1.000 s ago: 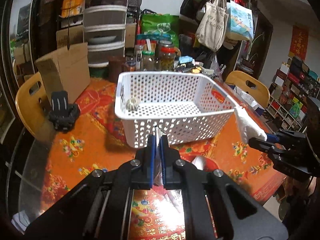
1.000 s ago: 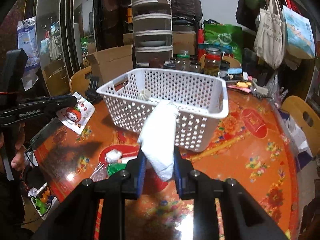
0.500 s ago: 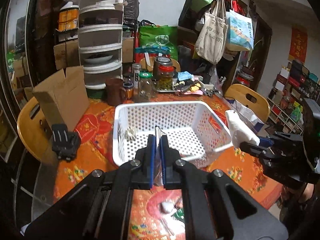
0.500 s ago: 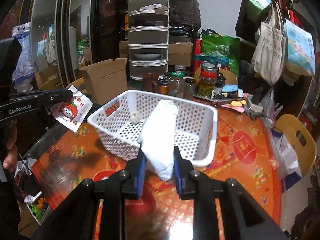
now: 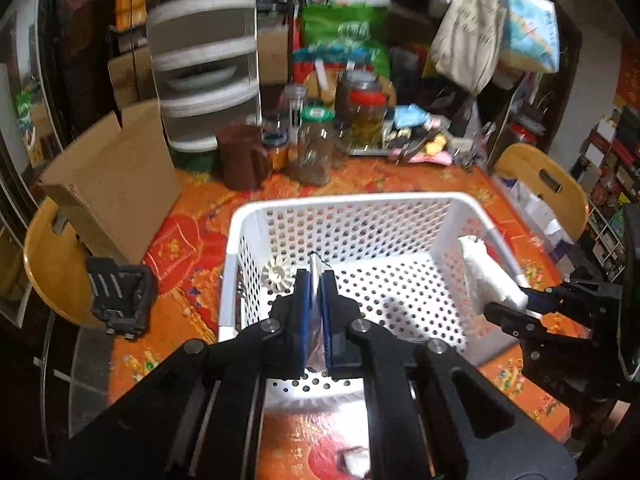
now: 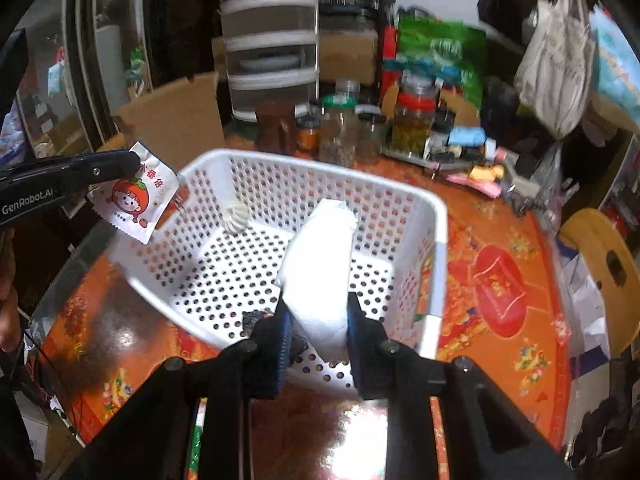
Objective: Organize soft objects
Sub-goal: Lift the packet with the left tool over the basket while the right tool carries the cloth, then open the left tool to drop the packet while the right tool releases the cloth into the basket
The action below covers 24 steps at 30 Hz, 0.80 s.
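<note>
A white perforated basket (image 5: 344,204) (image 6: 436,216) stands on the orange table. My left gripper (image 5: 315,300) is shut on a thin snack packet (image 5: 315,268), seen edge-on; in the right wrist view the packet (image 6: 134,198) shows an orange cartoon face and hangs over the basket's left rim. My right gripper (image 6: 316,332) is shut on a folded white cloth (image 6: 320,264) and holds it over the basket's near right side; the cloth also shows in the left wrist view (image 5: 486,276). A small white ridged object (image 5: 277,274) (image 6: 237,218) lies inside the basket.
Glass jars (image 5: 316,152) and a brown mug (image 5: 240,156) stand behind the basket. A cardboard box (image 5: 116,176) and a black clip-like gadget (image 5: 118,298) are at the left. Wooden chairs (image 5: 540,176) flank the table. A small white item (image 5: 356,460) lies on the table near me.
Both grippers have moved forward and up over the basket. The packet and the cloth now hang above the basket's inside instead of in front of it.
</note>
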### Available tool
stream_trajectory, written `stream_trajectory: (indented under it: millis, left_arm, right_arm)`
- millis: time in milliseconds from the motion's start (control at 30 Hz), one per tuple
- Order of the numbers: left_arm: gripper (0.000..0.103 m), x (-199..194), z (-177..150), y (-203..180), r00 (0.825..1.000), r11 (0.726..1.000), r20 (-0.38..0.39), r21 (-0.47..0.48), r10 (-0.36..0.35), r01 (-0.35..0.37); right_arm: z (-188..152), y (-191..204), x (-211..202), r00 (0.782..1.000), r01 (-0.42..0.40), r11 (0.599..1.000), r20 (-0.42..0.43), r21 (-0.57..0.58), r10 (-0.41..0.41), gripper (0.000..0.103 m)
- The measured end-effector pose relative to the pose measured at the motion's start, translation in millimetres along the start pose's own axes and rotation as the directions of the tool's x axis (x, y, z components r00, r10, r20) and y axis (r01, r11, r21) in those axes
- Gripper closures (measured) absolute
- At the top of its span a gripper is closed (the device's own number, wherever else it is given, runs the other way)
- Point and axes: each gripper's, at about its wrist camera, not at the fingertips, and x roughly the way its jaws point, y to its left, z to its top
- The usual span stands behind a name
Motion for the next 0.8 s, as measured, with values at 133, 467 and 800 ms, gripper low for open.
stream_trajectory:
  millis: [133,467,800]
  left_arm:
    - [0.098,44,0,8,0.998,1.0,-0.062,-0.017,0.019,-0.02]
    - [0.097,93,-11,10,0.993,1.0,-0.113,-0.011,0.028,-0.029]
    - [0.083,101,-17,18,0.994,1.0,-0.11,-0.009,0.021,-0.022]
  right_arm:
    - [7,-1,27,0.999,0.026,1.0,-0.048,-0.011,-0.027,0.08]
    - [14,1,59,0.994,0.075,0.997,-0.078,-0.032,-0.078,0.08]
    - [13,-7,56,0.994,0.102,0.995,-0.03,-0.017,-0.103,0.058]
